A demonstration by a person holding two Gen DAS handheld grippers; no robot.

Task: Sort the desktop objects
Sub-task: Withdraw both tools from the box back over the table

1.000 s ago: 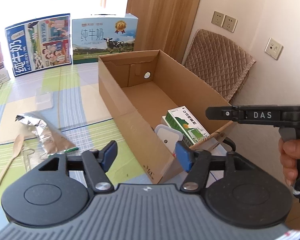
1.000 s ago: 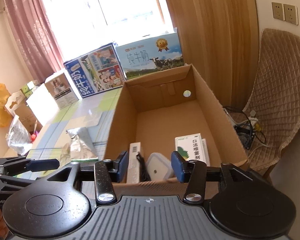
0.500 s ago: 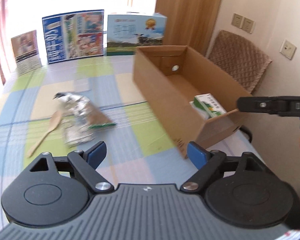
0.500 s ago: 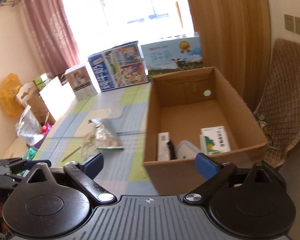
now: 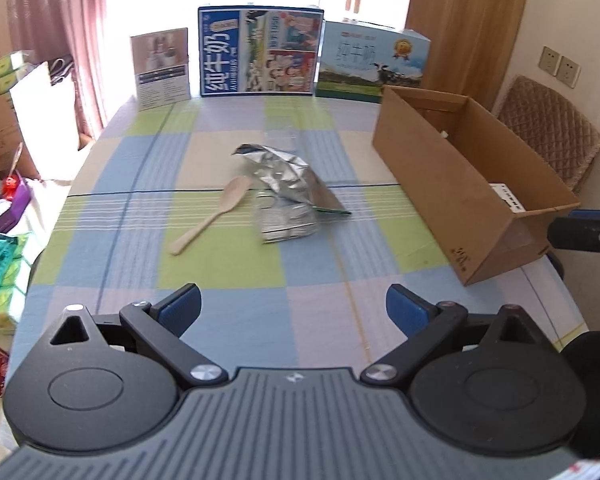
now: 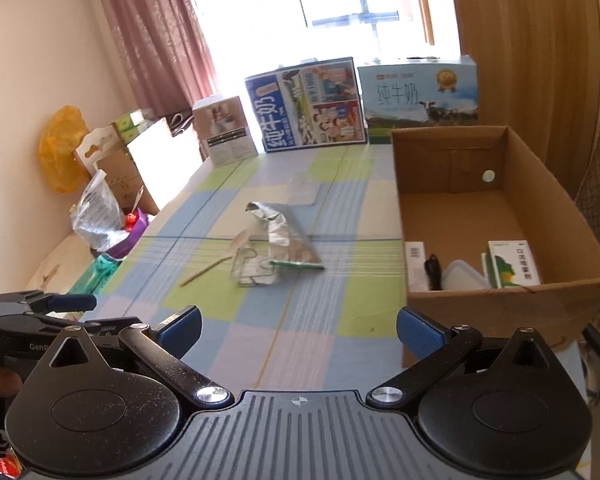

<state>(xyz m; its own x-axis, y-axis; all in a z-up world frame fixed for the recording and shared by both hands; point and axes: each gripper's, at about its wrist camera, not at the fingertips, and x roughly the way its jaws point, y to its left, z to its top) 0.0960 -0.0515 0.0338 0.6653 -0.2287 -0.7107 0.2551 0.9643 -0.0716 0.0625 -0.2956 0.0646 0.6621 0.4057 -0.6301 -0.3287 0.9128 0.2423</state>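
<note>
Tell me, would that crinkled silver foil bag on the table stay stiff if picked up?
Probably not. The crinkled silver foil bag is creased and slumped, so it likely flops and crumples. It looks flat, probably light. Its shiny film may slip.

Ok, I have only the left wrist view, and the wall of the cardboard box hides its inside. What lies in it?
Observer: In the right wrist view, a green and white carton leans at the near end of the cardboard box.
Operator: And beside the carton?
Observer: A clear lidded container lies to its left, in the middle of that near end.
Operator: Is something more there?
Observer: A slim white box stands against the left wall.
</note>
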